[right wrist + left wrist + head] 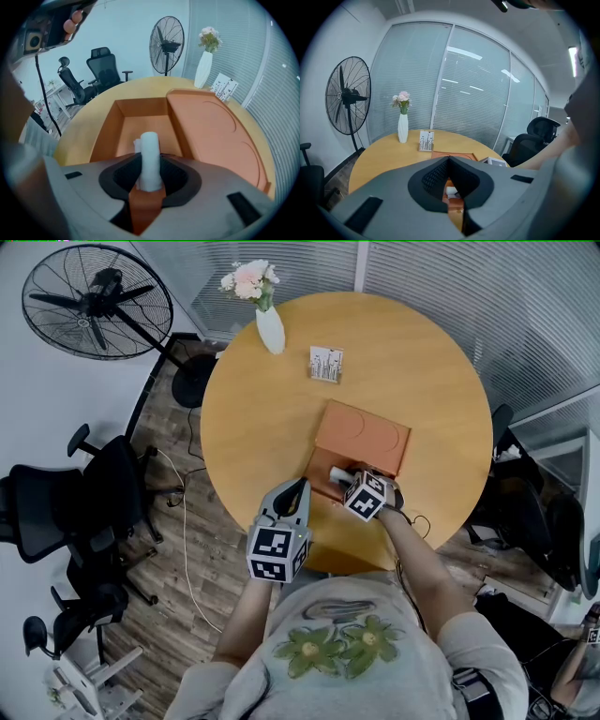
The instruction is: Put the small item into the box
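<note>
Over the round table (253, 418), the orange box (136, 123) already stands open, its lid (211, 136) folded flat to one side, so the way in is clear. My right gripper (151, 174) hangs tilted steeply down over the open tray, clamped on the roll (150, 154), which pokes out past the jaws toward the box floor. As I judge it, only the lowering and letting go are left. My left gripper (449, 161) waits near the table's edge, jaws closed on nothing. The roll is white, short and round, soft-looking like rolled paper or cloth, with a second white bit just behind it.
</note>
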A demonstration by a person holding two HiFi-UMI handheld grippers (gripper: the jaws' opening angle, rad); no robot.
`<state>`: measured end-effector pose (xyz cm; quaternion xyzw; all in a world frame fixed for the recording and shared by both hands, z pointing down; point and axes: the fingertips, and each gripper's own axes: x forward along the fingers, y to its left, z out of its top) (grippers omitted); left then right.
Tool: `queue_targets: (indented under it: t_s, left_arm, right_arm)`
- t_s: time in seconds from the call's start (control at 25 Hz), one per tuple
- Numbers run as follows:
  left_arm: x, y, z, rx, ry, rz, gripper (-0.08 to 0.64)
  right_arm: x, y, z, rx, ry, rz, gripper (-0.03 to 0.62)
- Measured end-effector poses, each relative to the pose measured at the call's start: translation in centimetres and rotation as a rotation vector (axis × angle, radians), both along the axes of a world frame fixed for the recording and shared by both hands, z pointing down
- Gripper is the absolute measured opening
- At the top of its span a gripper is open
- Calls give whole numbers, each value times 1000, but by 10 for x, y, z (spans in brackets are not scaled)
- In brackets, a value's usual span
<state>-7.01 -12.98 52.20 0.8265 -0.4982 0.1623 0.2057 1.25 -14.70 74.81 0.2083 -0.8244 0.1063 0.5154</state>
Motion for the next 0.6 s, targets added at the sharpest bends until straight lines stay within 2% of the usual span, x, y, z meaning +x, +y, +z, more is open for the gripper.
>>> queue_targets:
  t_s: [0.6]
  left_arm:
    - [0, 4, -7, 8, 5, 3, 2]
  right_arm:
    - [-2, 7, -12, -1, -45, 15, 149]
